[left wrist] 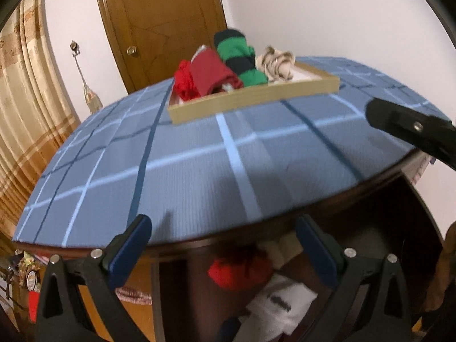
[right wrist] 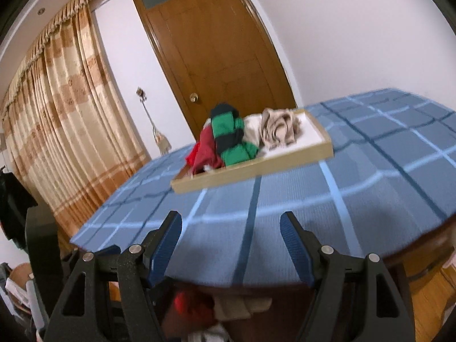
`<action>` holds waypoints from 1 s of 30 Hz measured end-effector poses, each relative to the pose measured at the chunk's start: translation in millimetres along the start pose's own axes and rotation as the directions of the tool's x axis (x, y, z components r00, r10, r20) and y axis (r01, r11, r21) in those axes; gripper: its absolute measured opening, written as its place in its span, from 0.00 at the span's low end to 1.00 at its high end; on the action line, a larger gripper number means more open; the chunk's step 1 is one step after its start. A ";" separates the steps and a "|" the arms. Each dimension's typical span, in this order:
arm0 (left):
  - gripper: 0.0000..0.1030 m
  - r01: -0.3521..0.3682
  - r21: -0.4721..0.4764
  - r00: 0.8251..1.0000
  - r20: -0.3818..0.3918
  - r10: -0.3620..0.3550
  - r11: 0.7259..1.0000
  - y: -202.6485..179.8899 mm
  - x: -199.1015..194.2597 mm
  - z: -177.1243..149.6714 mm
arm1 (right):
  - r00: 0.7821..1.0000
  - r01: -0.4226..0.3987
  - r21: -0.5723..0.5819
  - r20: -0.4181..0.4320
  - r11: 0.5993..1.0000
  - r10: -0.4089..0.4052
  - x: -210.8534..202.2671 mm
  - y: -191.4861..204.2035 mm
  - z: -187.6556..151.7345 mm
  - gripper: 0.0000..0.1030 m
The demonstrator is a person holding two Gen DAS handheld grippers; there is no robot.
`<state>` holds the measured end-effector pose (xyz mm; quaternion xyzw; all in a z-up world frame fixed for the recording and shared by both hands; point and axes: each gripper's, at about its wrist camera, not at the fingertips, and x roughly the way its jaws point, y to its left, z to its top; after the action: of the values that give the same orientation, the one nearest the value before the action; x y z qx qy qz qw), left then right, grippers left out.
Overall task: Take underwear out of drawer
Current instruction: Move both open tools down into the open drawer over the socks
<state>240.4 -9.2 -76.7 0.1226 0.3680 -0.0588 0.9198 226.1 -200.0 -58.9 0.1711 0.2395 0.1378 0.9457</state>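
DONE: rolled underwear [left wrist: 228, 65] in tray [left wrist: 256, 97] on tabletop [left wrist: 199, 165] | LEFT: underwear [left wrist: 239, 273] inside open drawer [left wrist: 370, 205] | left gripper [left wrist: 225, 228] released, empty | right gripper [right wrist: 230, 228] released, empty

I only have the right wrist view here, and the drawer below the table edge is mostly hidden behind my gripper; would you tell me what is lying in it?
Observer: In the left wrist view the open drawer holds a red garment with a white garment just in front of it.
Operator: Thank you. Is the left gripper holding anything?
Observer: No, the left gripper is open and empty, above the drawer.
Operator: And does my gripper show from that side?
Observer: Yes, the right gripper shows as a black finger at the right edge, over the blue checked cloth.
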 end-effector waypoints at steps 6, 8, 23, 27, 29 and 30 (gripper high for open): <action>0.99 0.004 0.002 0.996 -0.089 -0.004 1.000 1.5 9.1 -29.4 | 0.994 0.011 -0.014 -0.105 1.000 -0.013 -1.9 -0.1 -28.6 0.71; 0.99 -0.003 0.018 0.992 -0.126 0.005 1.000 2.1 12.7 -40.4 | 0.988 0.011 -0.022 -0.155 1.000 -0.014 1.9 0.1 -37.7 0.71; 0.99 -0.002 0.067 0.952 -0.304 0.023 0.998 28.6 20.2 -104.5 | 0.711 -0.135 -0.089 -0.702 0.987 0.034 79.2 32.1 -123.3 0.71; 0.99 0.007 0.102 0.953 -0.302 0.024 0.995 30.2 14.6 -103.8 | 0.650 -0.150 -0.164 -0.760 0.975 -0.028 100.7 44.8 -142.4 0.71; 0.99 0.014 0.117 0.953 -0.301 0.022 0.993 31.1 10.9 -104.5 | 0.622 -0.191 -0.213 -0.782 0.958 -0.050 107.6 55.3 -149.6 0.71; 0.99 0.020 0.120 0.952 -0.304 0.017 0.993 31.8 9.9 -105.0 | 0.616 -0.205 -0.228 -0.786 0.952 -0.056 109.9 58.6 -151.1 0.71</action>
<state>184.3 49.5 -151.1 0.1858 0.5013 -0.0623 0.8428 233.1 -70.4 -205.6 -0.0397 0.5972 0.2723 0.7534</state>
